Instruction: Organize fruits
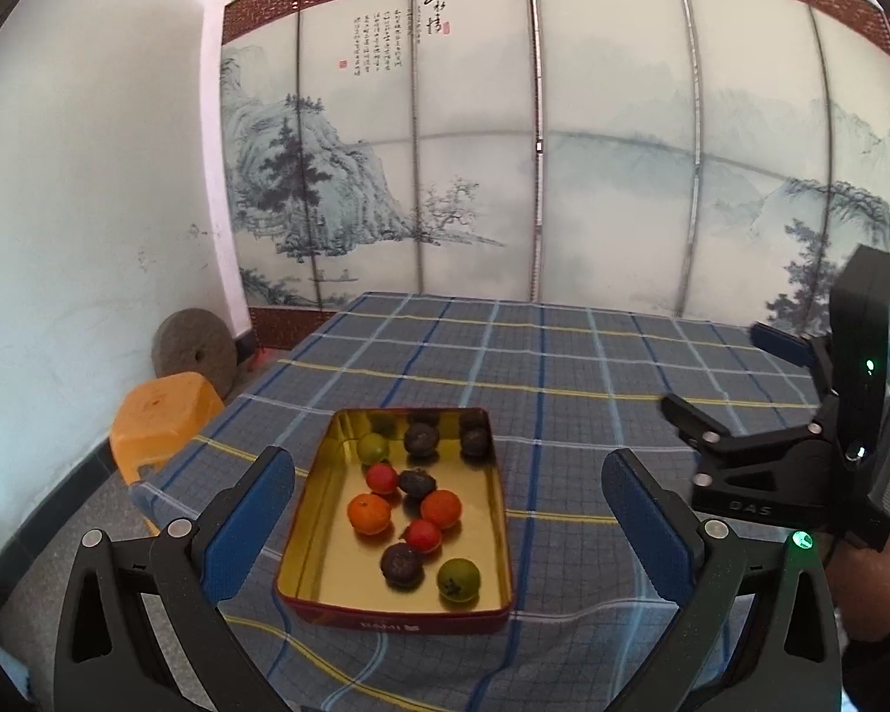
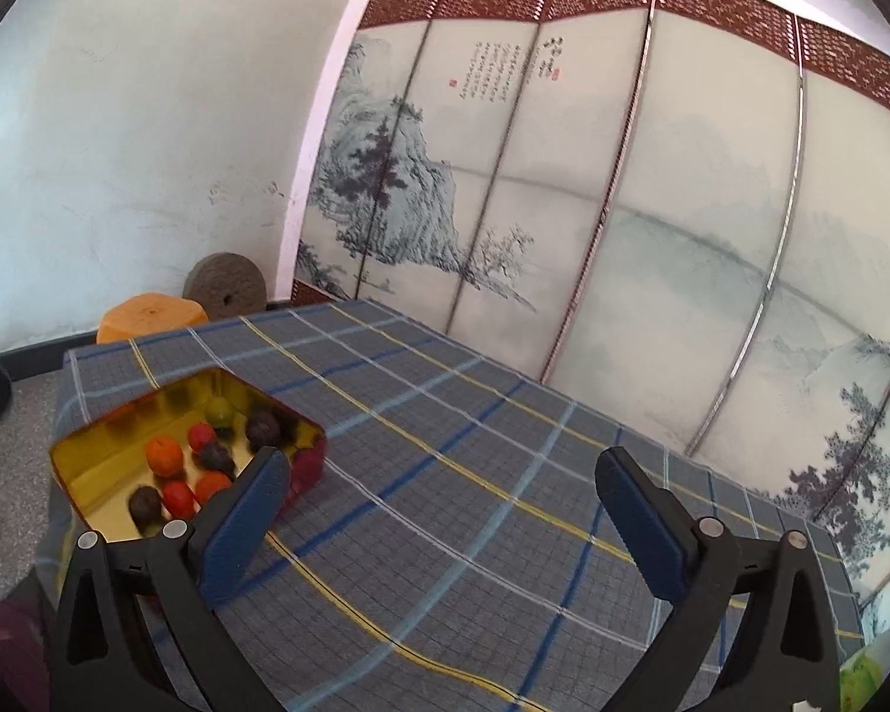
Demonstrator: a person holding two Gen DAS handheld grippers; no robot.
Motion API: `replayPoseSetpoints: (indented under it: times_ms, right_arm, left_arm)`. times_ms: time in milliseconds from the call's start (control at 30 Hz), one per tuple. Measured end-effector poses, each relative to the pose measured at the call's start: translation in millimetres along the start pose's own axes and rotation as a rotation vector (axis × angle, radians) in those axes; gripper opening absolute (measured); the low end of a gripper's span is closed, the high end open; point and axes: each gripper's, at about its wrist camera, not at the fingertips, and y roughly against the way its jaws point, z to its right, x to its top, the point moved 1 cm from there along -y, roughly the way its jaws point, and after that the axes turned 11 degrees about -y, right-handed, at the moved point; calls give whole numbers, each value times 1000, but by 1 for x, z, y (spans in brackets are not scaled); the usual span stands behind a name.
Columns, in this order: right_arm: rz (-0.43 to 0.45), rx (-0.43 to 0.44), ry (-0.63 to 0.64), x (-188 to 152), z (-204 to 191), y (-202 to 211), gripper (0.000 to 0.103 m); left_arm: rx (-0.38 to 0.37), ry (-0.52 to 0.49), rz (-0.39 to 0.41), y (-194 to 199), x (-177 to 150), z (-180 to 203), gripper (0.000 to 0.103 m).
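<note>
Both claws gape wide and empty; the fruit tin (image 1: 302,540) lies lengthwise directly ahead of the left claw (image 1: 445,525), nearer than the right claw (image 2: 439,519).

Black tool (image 1: 448,525) frames — blue pads, silver screws.

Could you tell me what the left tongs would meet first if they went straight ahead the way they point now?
Most likely the fruit in the open tin, perhaps the orange; depth is unclear. The left tongs are open and frame it.
</note>
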Motion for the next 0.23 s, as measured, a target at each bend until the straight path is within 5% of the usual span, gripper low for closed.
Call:
replayPoseSetpoints:
  times_ms: [233]
  right_arm:
    - [-209,-137,-21,-54,84,-55,102]
  left_arm:
    - [82,-1,-33,-13,0,0,103]
